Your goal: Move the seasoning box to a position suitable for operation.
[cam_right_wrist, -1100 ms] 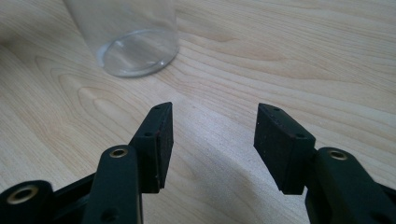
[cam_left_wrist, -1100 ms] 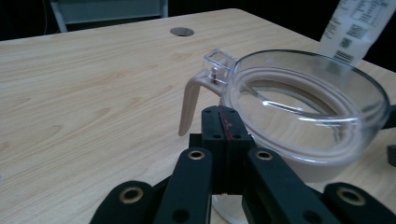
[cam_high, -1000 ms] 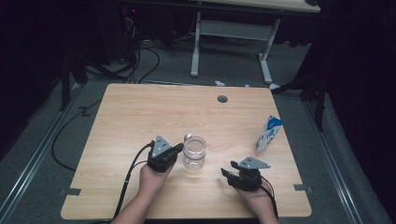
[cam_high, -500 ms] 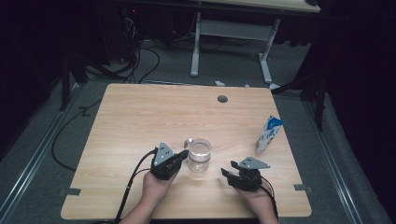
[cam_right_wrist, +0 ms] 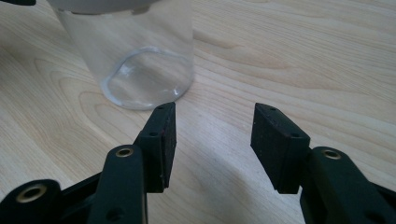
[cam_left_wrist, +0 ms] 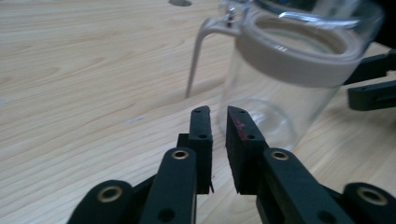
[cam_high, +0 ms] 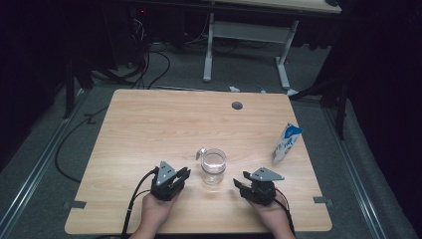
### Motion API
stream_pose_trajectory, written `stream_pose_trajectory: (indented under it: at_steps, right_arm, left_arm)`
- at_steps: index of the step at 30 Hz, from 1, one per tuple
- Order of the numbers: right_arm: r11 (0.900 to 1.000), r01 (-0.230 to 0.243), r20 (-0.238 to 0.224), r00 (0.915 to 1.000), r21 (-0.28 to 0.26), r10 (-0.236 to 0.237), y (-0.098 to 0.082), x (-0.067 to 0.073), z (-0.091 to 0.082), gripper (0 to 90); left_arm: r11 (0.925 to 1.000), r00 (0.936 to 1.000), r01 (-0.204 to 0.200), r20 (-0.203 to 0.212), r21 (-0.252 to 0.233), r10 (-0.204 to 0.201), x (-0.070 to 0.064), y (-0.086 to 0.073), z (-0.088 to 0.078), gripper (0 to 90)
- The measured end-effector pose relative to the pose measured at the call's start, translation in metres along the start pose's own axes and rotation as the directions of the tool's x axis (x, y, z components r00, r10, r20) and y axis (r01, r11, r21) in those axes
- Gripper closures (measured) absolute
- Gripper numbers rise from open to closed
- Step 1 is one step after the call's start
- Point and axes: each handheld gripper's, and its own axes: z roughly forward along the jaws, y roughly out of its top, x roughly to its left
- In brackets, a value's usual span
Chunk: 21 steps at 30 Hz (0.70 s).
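- Clear glass, with a pale band round its neck and a hinged lid tipped open, makes up the jar (cam_high: 213, 167) standing upright on the bench (cam_high: 149, 124), in the lower middle of the high view, between the two claws.
- The left claw (cam_high: 183, 174) sits at the lower left of the jar, just beside it and apart from the glass; a hand (cam_high: 154, 211) grips it from the bottom edge.
- In the left gripper view its jaws stand a narrow slit apart, having just been opening, with nothing between them; the jar (cam_left_wrist: 285, 70) rises at the upper right, beyond the tips, and a thin wire bail (cam_left_wrist: 196, 60) hangs from its neck at the upper middle.
- A small red mark shows on the inner face of the jaw on the right of that view; I cannot read it as writing.
- The right claw (cam_high: 240, 183) lies at the lower right of the jar, near it but not touching.
- In the right gripper view its jaws stand wide, having just been closing a little, with only bare wood between them; the jar's base (cam_right_wrist: 140, 79) sits at the upper left, past the tip of the jaw on that side.
- A blue and white carton (cam_high: 287, 143) stands at the right of the bench, well apart from the jar; its print is too small to read.
- A round grey grommet (cam_high: 237, 105) sits near the far edge.
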Motion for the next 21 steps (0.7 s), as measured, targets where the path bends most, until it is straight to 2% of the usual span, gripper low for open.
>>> stream_pose_trajectory:
  at_steps: [1, 2, 3, 5, 8, 10, 12, 15, 16, 19, 21]
  right_arm:
    - [1.0, 0.006, -0.001, 1.0, -0.005, -0.006, 0.002, 0.001, 0.001, 53.4]
    - [1.0, 0.007, 0.004, 1.0, -0.009, -0.007, 0.004, 0.002, 0.001, 54.3]
    - [1.0, 0.012, 0.006, 0.9999, -0.013, -0.012, 0.006, 0.003, 0.001, 54.4]
    - [1.0, 0.01, 0.009, 0.9999, -0.027, -0.01, 0.011, 0.004, 0.001, 55.4]
    - [0.999, -0.001, 0.008, 1.0, -0.051, 0.001, 0.018, 0.001, 0.002, 58.4]
    - [0.998, 0.01, 0.021, 0.9997, -0.059, -0.008, 0.023, 0.001, 0.004, 59.6]
    - [0.998, 0.019, 0.032, 0.9993, -0.066, -0.017, 0.03, 0.001, 0.005, 62.0]
    - [0.996, 0.027, 0.04, 0.9989, -0.084, -0.023, 0.039, 0.0, 0.007, 64.4]
    - [0.996, 0.024, 0.042, 0.9989, -0.091, -0.02, 0.041, -0.001, 0.008, 65.6]
    - [0.994, -0.004, 0.015, 0.9999, -0.112, 0.006, 0.04, -0.004, 0.008, 67.7]
    - [0.994, -0.005, 0.004, 1.0, -0.109, 0.006, 0.04, -0.004, 0.009, 68.7]
  left_arm:
    - [1.0, 1.0, -0.004, 0.002, 0.004, 0.004, 0.002, 0.002, 0.0, 76.7]
    - [0.9994, 0.9995, -0.031, -0.007, -0.013, 0.031, 0.006, 0.005, 0.001, 75.0]
    - [0.9995, 0.9997, -0.024, -0.001, -0.021, 0.023, 0.007, 0.006, 0.001, 73.1]
    - [0.9991, 0.9991, -0.042, -0.008, -0.013, 0.041, 0.008, 0.01, 0.002, 70.6]
    - [0.9982, 0.9981, -0.06, 0.017, -0.003, 0.06, 0.01, 0.015, 0.006, 74.2]
    - [0.9963, 0.9963, -0.085, 0.014, -0.018, 0.085, 0.01, 0.019, 0.006, 73.7]
    - [0.9954, 0.9953, -0.09, 0.033, -0.033, 0.091, 0.012, 0.024, 0.007, 73.0]
    - [0.9947, 0.9955, -0.091, 0.022, -0.048, 0.092, 0.013, 0.032, 0.009, 72.6]
    - [0.9961, 0.9965, -0.078, 0.026, -0.042, 0.079, 0.014, 0.036, 0.01, 72.5]
    - [0.9976, 0.998, -0.033, 0.051, -0.061, 0.036, 0.016, 0.044, 0.012, 75.4]
    - [0.9965, 0.9982, -0.043, 0.039, -0.072, 0.046, 0.015, 0.048, 0.014, 77.6]
